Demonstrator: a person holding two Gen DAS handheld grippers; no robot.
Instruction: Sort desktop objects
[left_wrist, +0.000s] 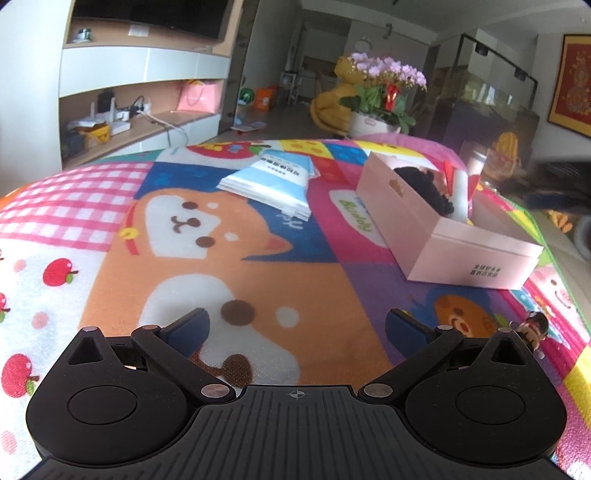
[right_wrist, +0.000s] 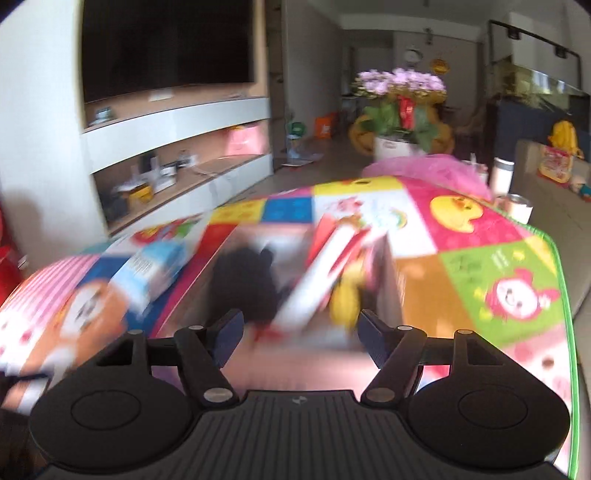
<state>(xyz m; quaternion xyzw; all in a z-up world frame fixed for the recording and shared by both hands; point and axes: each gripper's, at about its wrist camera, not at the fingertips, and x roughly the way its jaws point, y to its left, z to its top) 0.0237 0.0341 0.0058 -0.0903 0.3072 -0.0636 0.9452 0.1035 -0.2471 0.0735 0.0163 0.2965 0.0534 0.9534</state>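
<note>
Left gripper (left_wrist: 297, 325) of mine hovers over the cartoon play mat (left_wrist: 110, 229) with its jaws wide apart and nothing between them. From this wrist I see the blue-and-white packets (left_wrist: 269, 181) lying loose on the mat to the left of the pink box (left_wrist: 436, 225), which already holds a dark soft thing (left_wrist: 424, 184) and a white tube-like item (left_wrist: 460, 192). A small figurine (left_wrist: 533, 326) stands just beside my right finger; I judge a careless swing that way would knock it over. Ahead of me the mat lies bare, so I have free room to reach the packets.

Right gripper (right_wrist: 299, 332), seen from its own wrist, hangs above the box interior (right_wrist: 258, 258), jaws parted and empty. The picture smears badly, so I cannot make out the box rim. I judge that dipping now risks clipping a wall or snagging the red-and-white item (right_wrist: 332, 251) propped inside. The mat's green edge (right_wrist: 565, 295) lies close on the right, with floor beyond.
</note>
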